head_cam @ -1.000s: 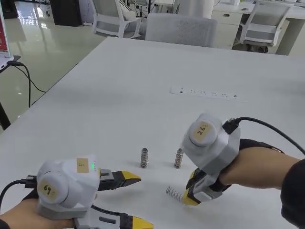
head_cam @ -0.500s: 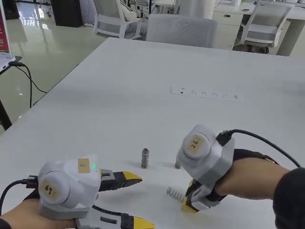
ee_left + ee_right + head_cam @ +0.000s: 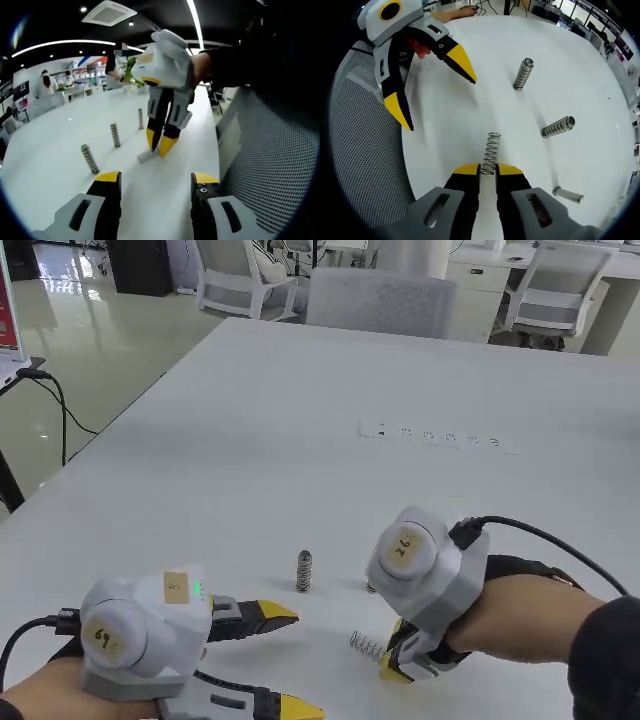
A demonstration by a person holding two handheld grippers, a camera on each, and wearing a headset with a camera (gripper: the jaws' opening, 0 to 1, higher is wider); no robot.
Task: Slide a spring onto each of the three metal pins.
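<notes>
Table (image 3: 300, 420): smooth matte white top.
Loose spring (image 3: 491, 150): thin bright wire coil, lying flat on table, just in front of pins.
Right gripper (image 3: 488, 169): grey body, yellow wedge tips; jaws nearly together, pinching near end of loose spring.
Left gripper (image 3: 156, 176): same build; jaws wide apart, holding nothing, well apart from loose spring.
Two pins (image 3: 523, 74): upright, each sleeved in tight steel coil.
Third pin (image 3: 568, 194): bare, smooth metal cylinder, next in same row.
</notes>
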